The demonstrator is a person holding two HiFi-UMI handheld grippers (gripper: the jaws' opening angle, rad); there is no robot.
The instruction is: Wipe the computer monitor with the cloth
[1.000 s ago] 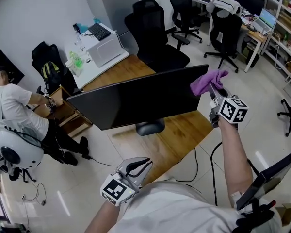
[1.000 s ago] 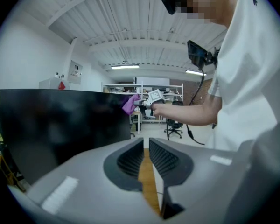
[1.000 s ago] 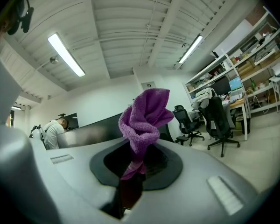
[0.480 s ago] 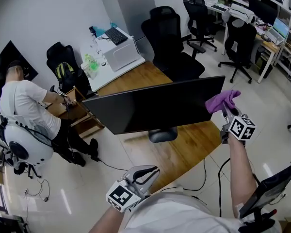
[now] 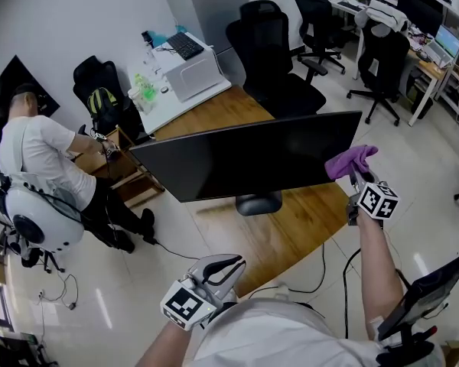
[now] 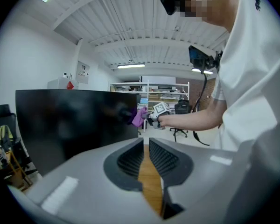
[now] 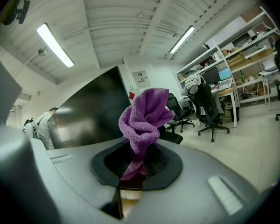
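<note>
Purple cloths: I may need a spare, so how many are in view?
1: the cloth, clamped in the jaws of the right gripper, at the right edge of the monitor. No other shows on the desk, but the monitor may hide one.

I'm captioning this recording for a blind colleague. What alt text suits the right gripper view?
The right gripper is shut on a bunched purple cloth that stands up from its jaws, beside the dark computer monitor at left. Behind are black office chairs, shelving and a ceiling with strip lights.
</note>
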